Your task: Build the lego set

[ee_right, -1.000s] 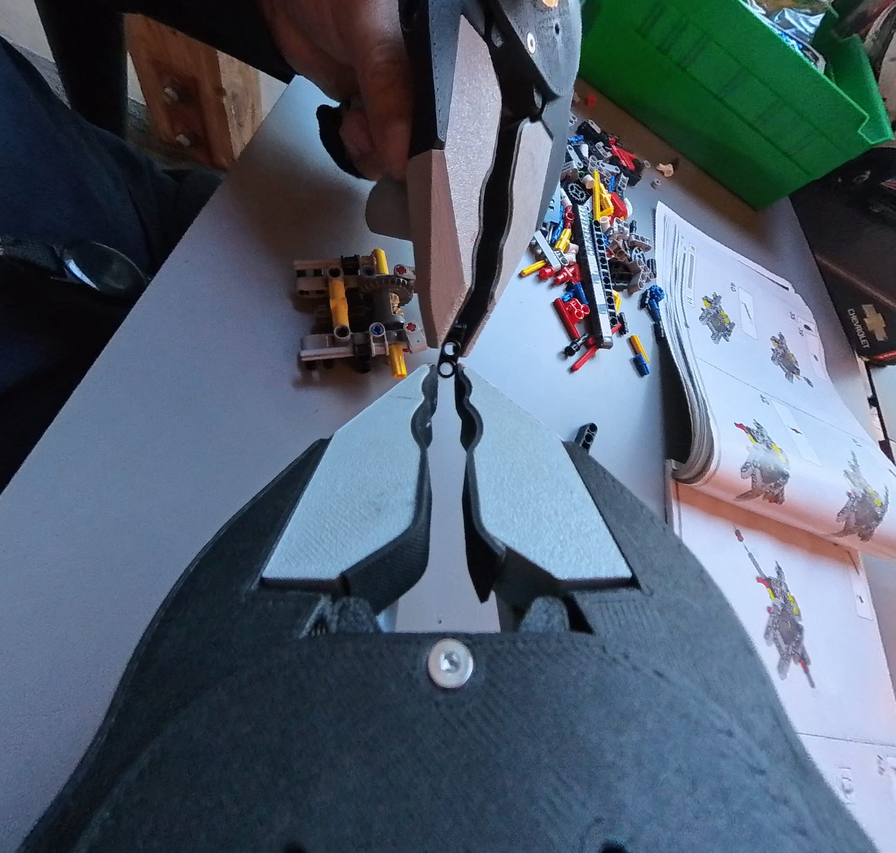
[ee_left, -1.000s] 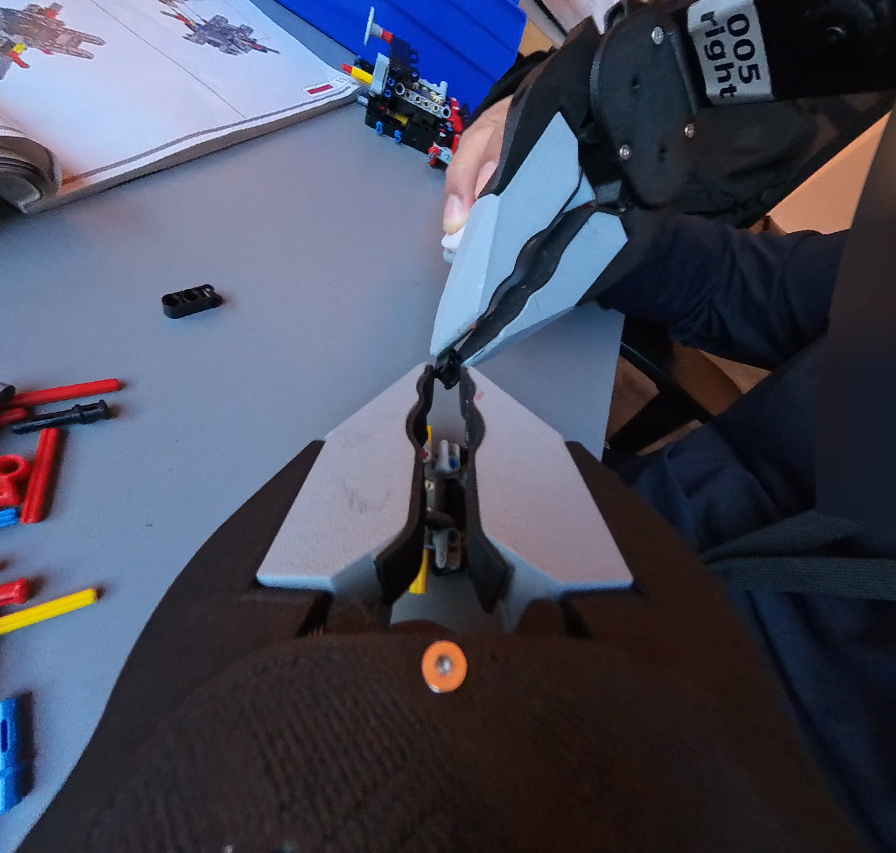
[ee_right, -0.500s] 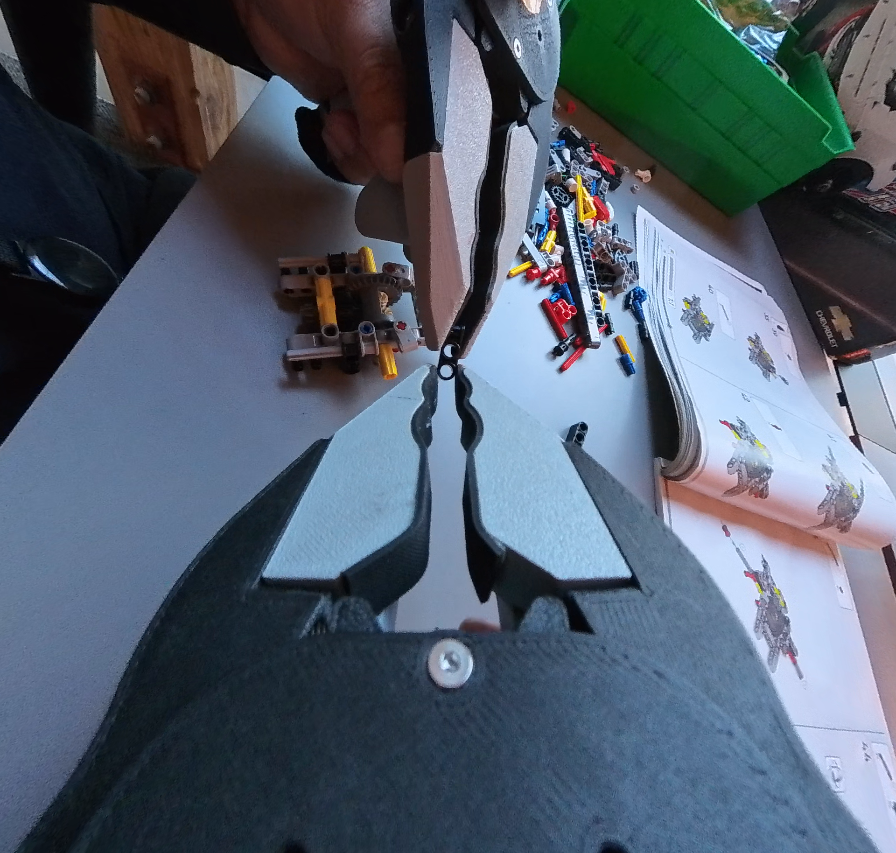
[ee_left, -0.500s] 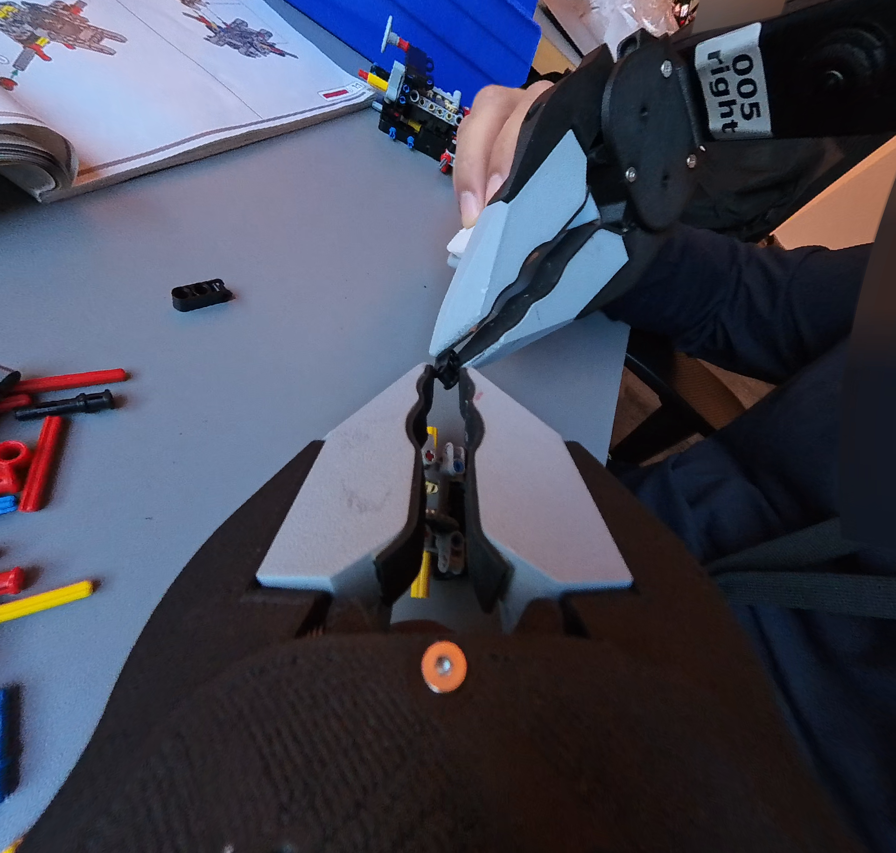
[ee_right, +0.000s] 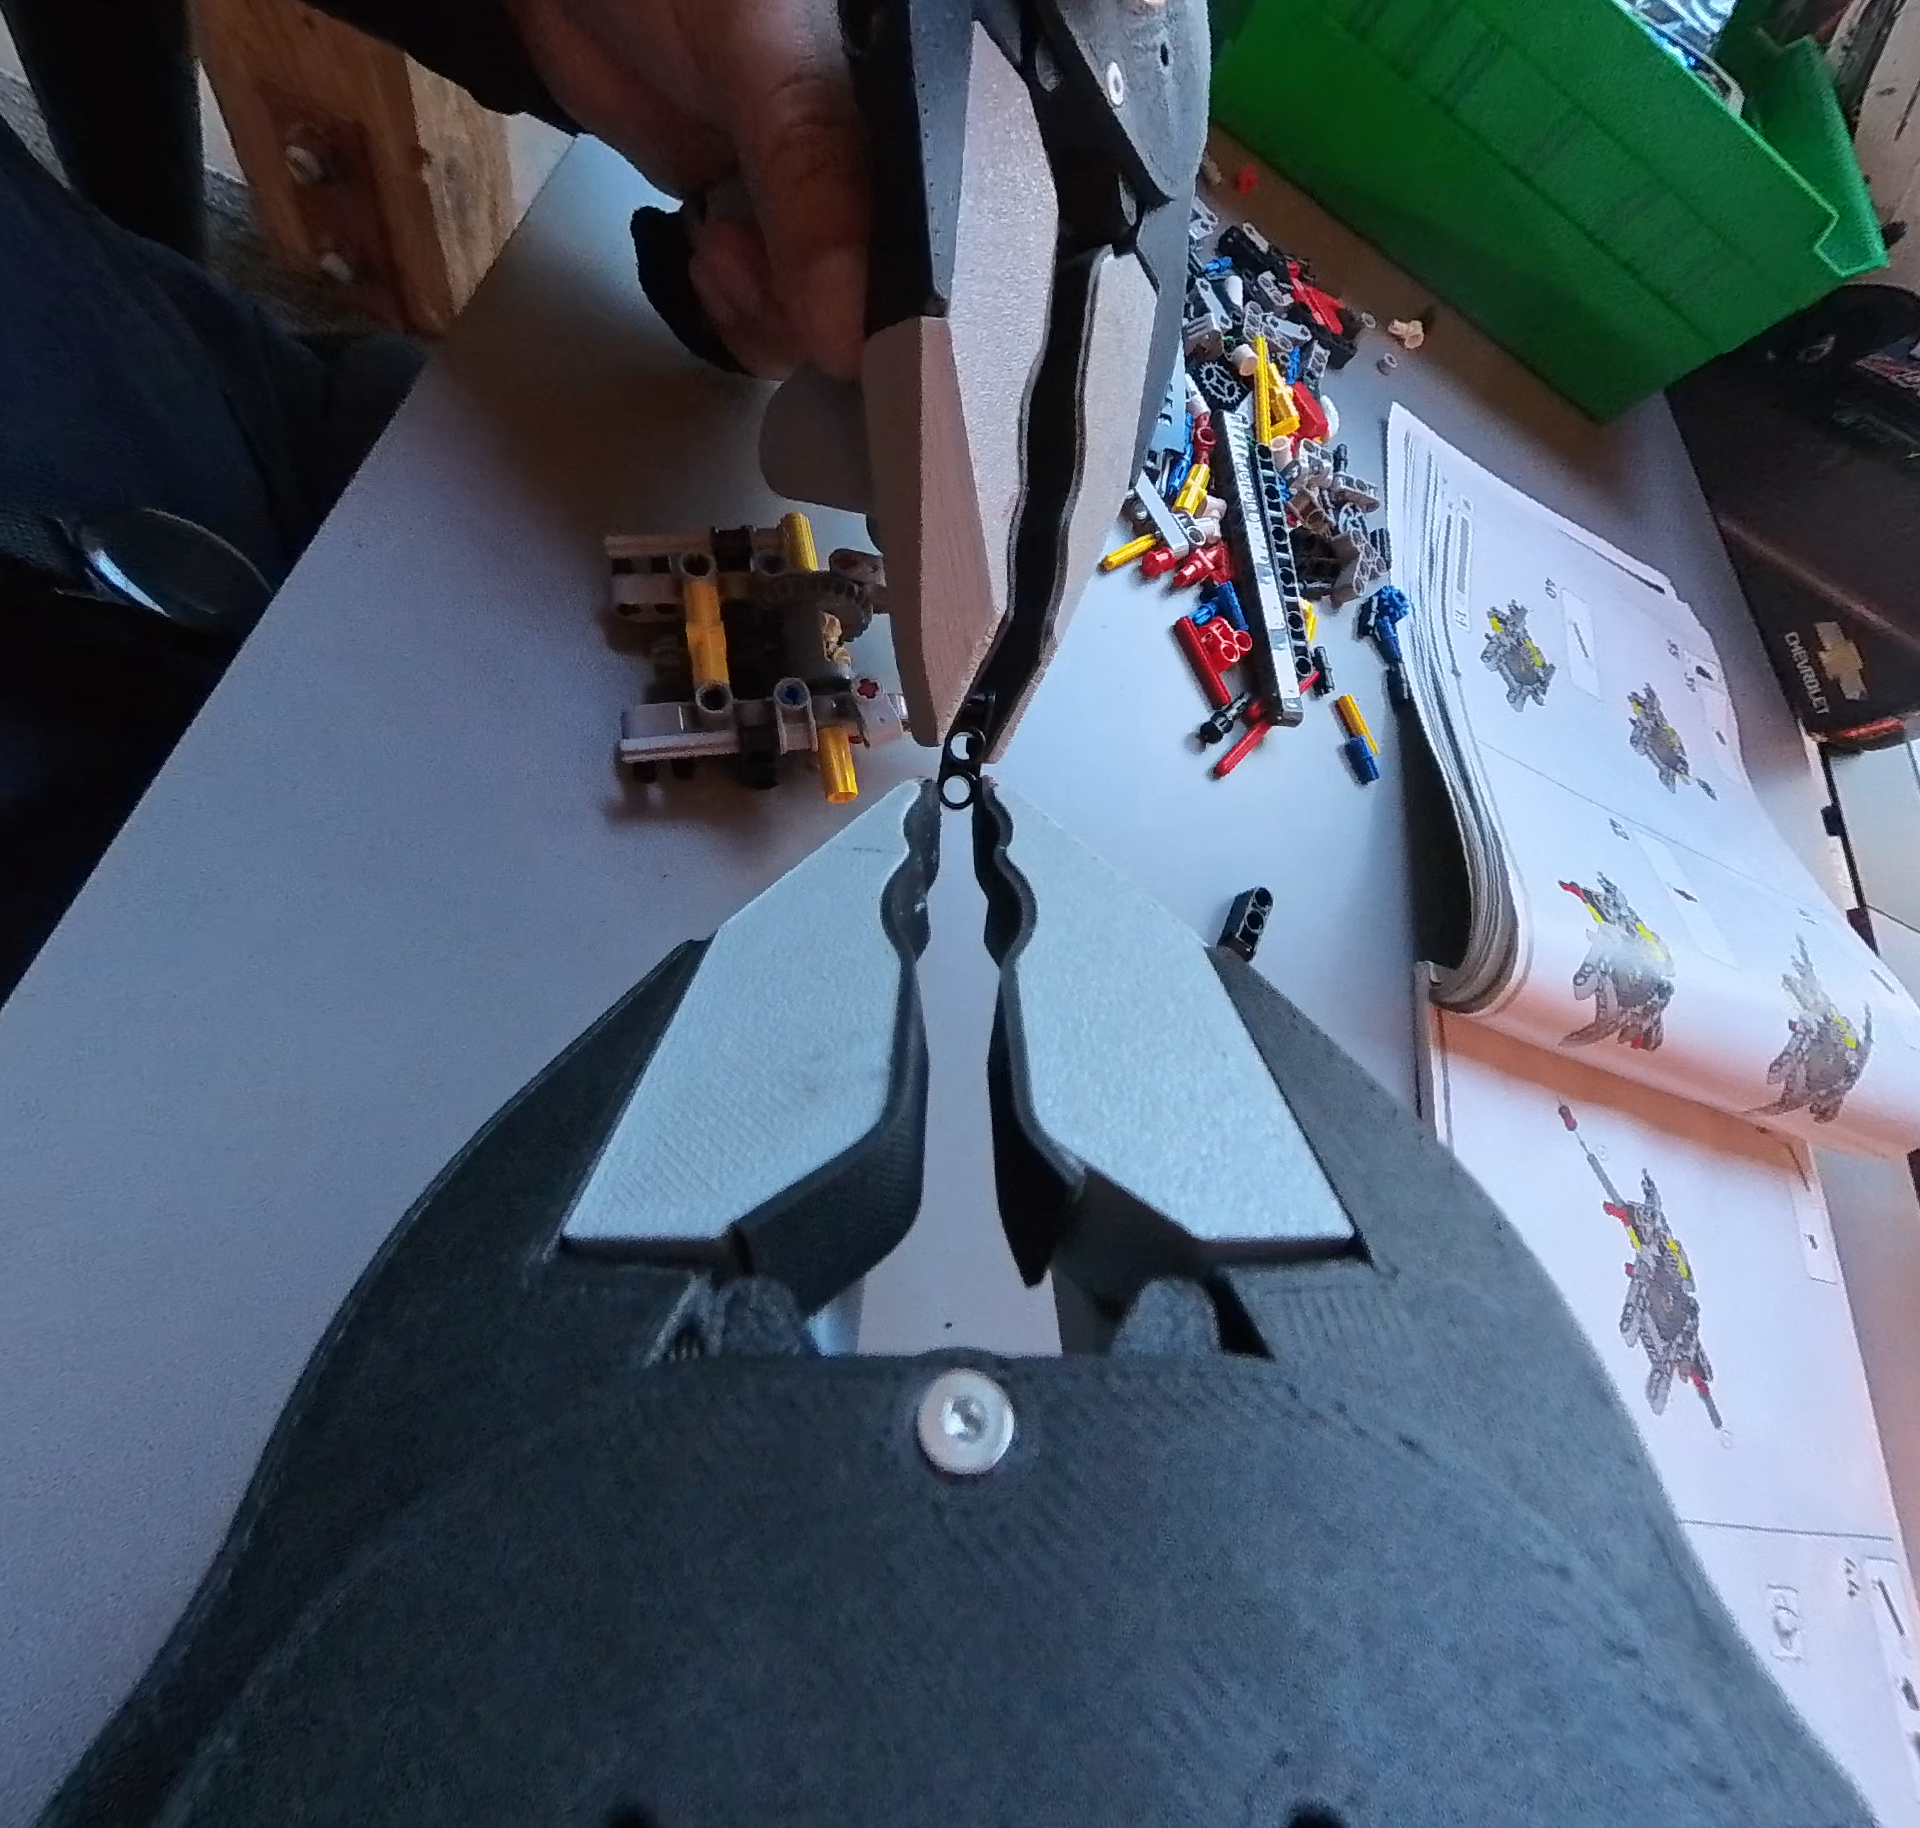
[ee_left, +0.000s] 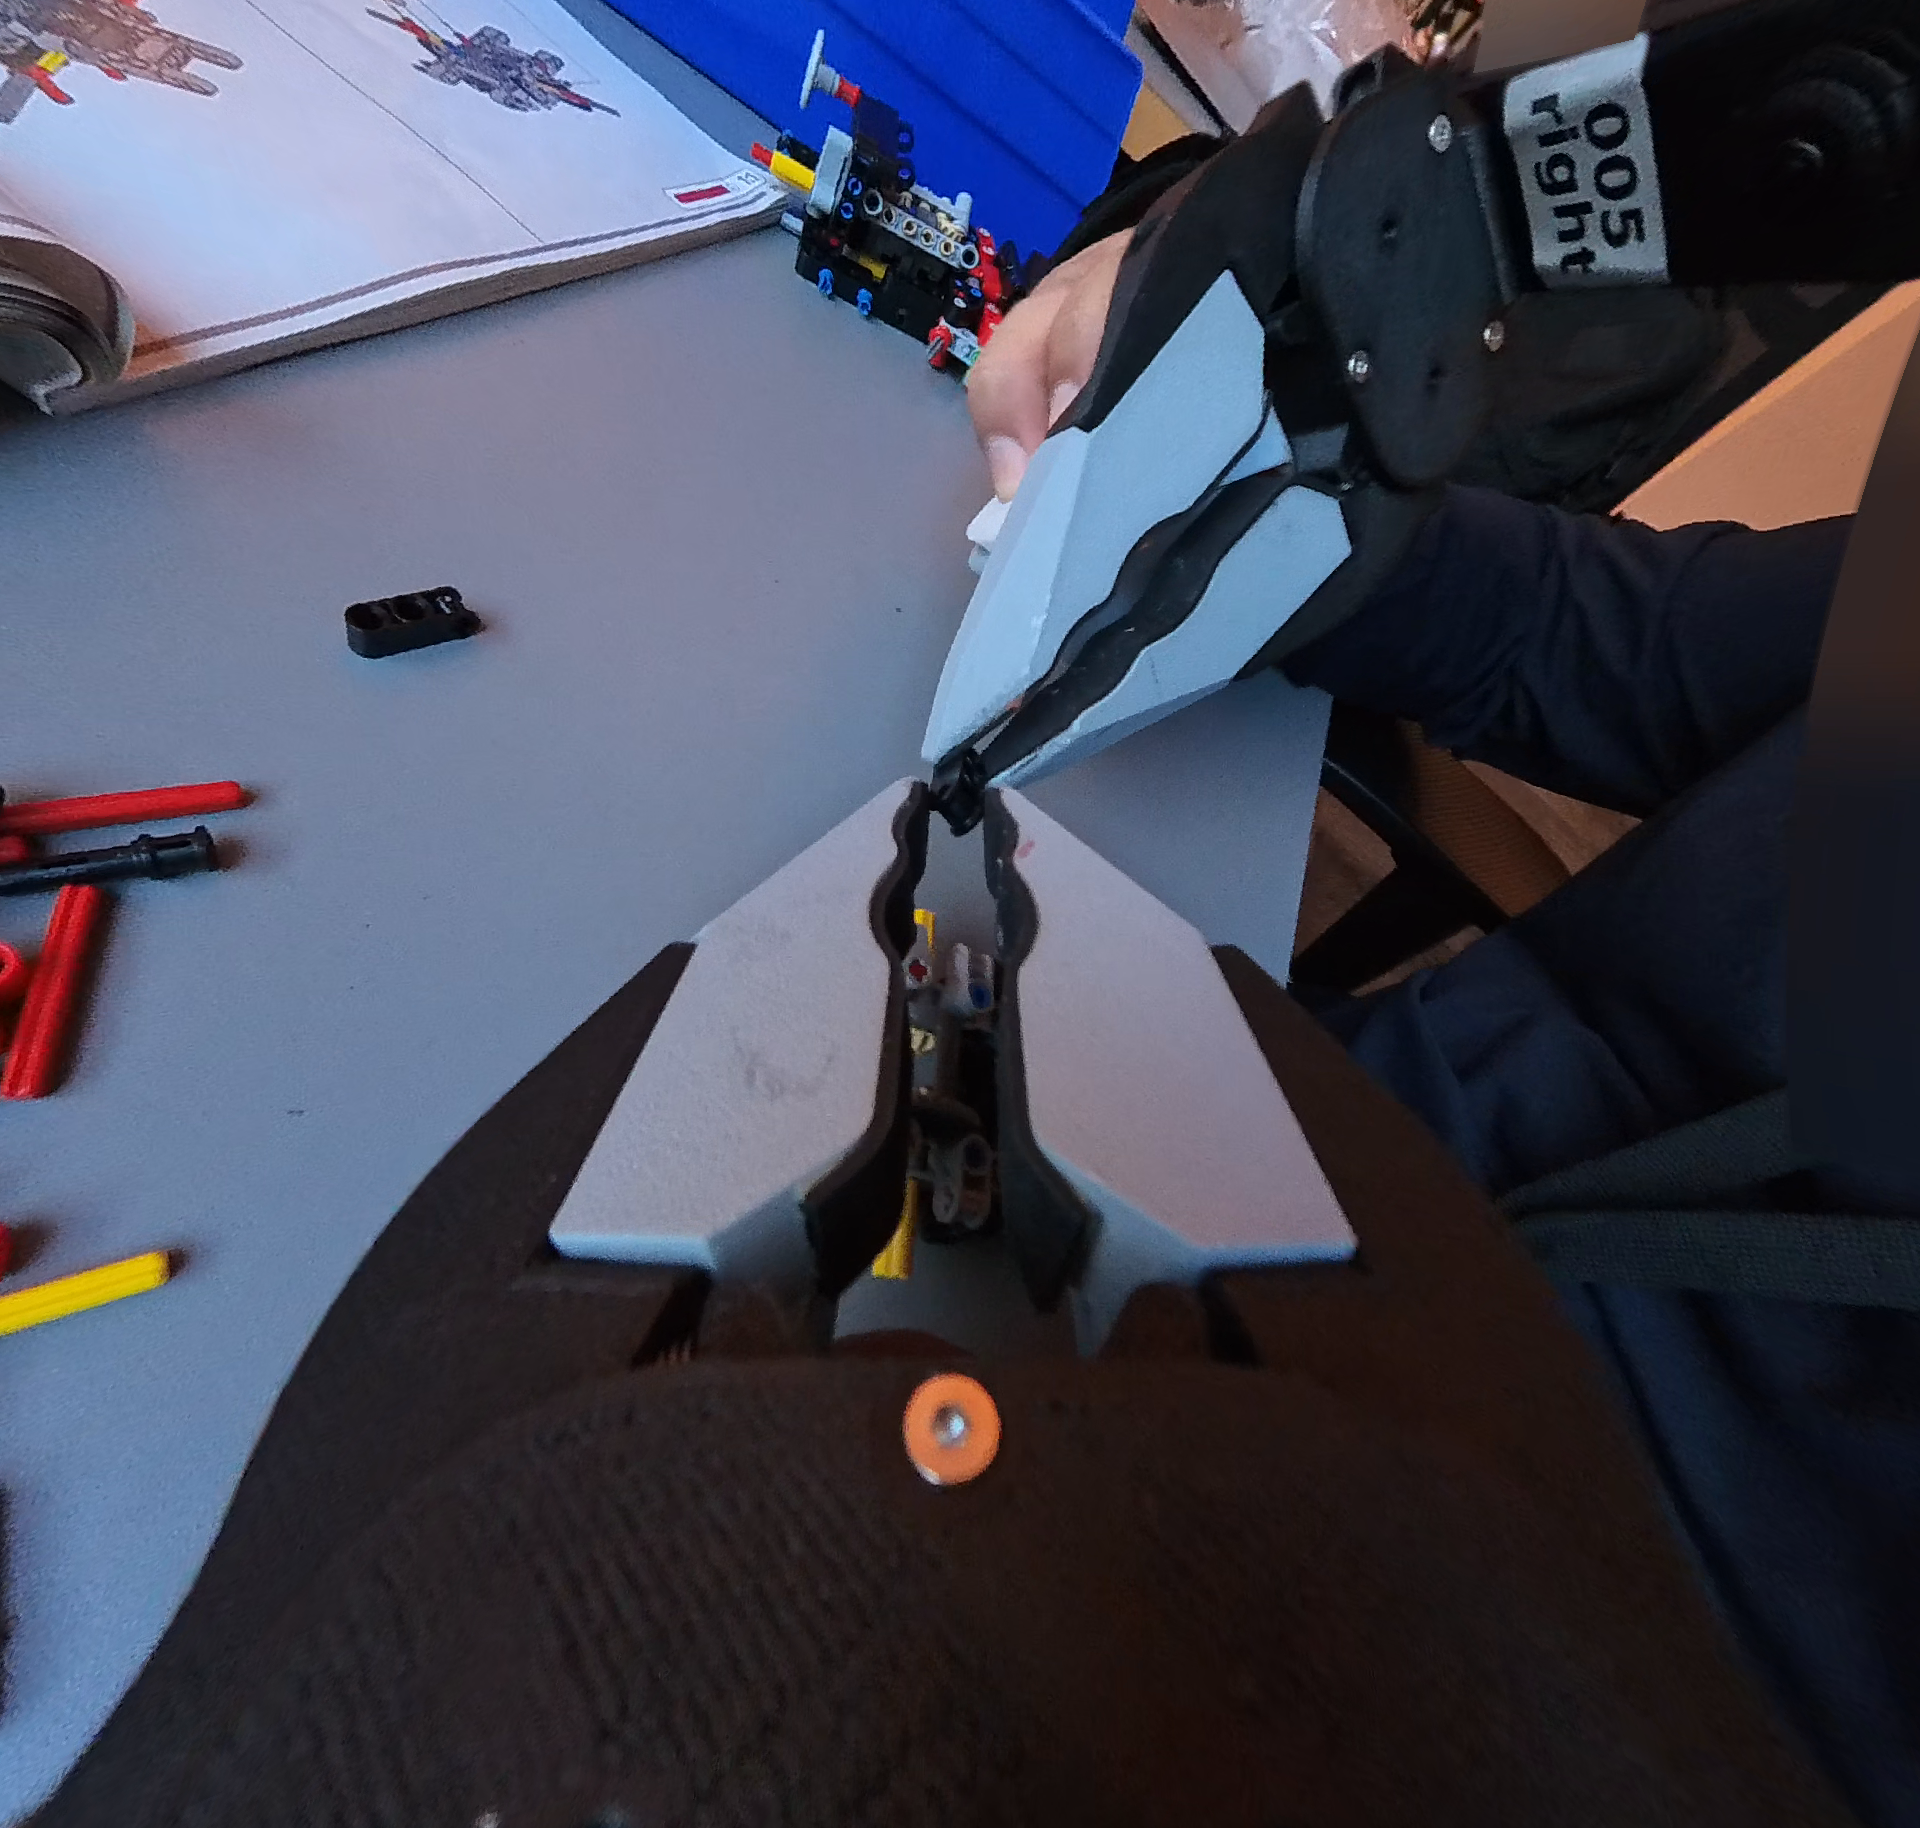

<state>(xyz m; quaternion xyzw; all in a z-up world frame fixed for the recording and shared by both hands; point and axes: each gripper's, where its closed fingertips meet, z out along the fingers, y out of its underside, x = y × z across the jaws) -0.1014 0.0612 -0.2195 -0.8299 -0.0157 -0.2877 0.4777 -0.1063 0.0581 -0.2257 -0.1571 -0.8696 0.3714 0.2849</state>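
Left wrist view: the left gripper (ee_left: 954, 808) has its fingers clenched on a small black beam (ee_left: 962, 810), right at the tips. The right gripper (ee_left: 975, 772) comes in from beyond and to the right and pinches the same beam, so the two sets of tips meet on it above the grey table (ee_left: 623, 552). A loose black piece (ee_left: 410, 621) lies well off to the left of the fingers.

Right wrist view: the right gripper (ee_right: 961, 793) is closed on the beam's (ee_right: 964, 755) lower hole. The left gripper (ee_right: 977, 724) grips its far end from above. A grey-and-yellow assembly (ee_right: 743, 656) sits beyond the tips to the left, and a parts pile (ee_right: 1268, 490) lies beyond to the right.

Against the earlier frames, both grips look unchanged. Only the background has shifted slightly.
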